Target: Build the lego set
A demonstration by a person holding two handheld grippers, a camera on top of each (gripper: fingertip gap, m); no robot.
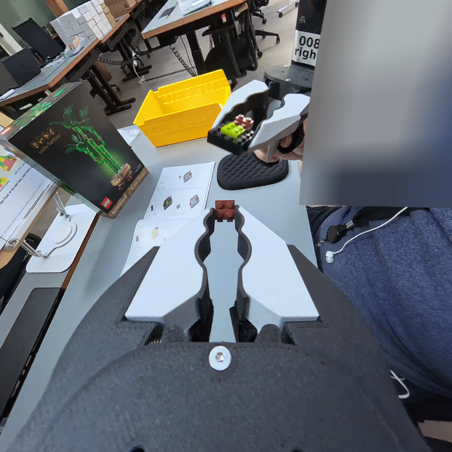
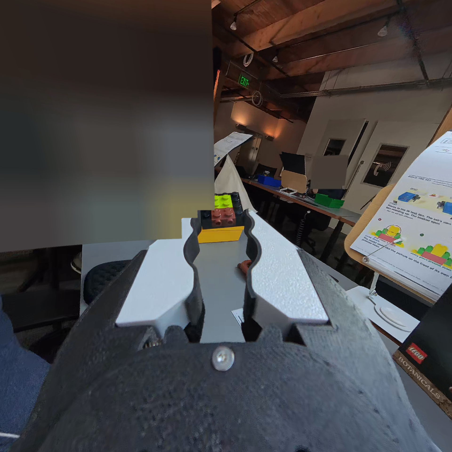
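My left gripper [image 1: 225,211] is shut on a small reddish-brown brick [image 1: 224,210], held above the grey table [image 1: 256,203]. My right gripper [image 2: 221,220] is shut on a black plate assembly [image 2: 238,203] that carries a lime green brick [image 2: 223,200] and a reddish-brown brick [image 2: 223,216]. In the left wrist view the right gripper [image 1: 234,135] holds this assembly [image 1: 228,138] in the air, up and to the right of my left gripper. A small brown piece [image 2: 244,265] lies on the table by the right finger.
A yellow bin [image 1: 181,110] stands at the table's far side. The set's dark box [image 1: 78,149] stands at left. An open instruction booklet [image 1: 183,188] lies flat. A black padded rest [image 1: 252,171] lies under the right gripper. A sheet on a stand [image 2: 411,220] is nearby. There is about 6 cm between the tips of the two grippers.
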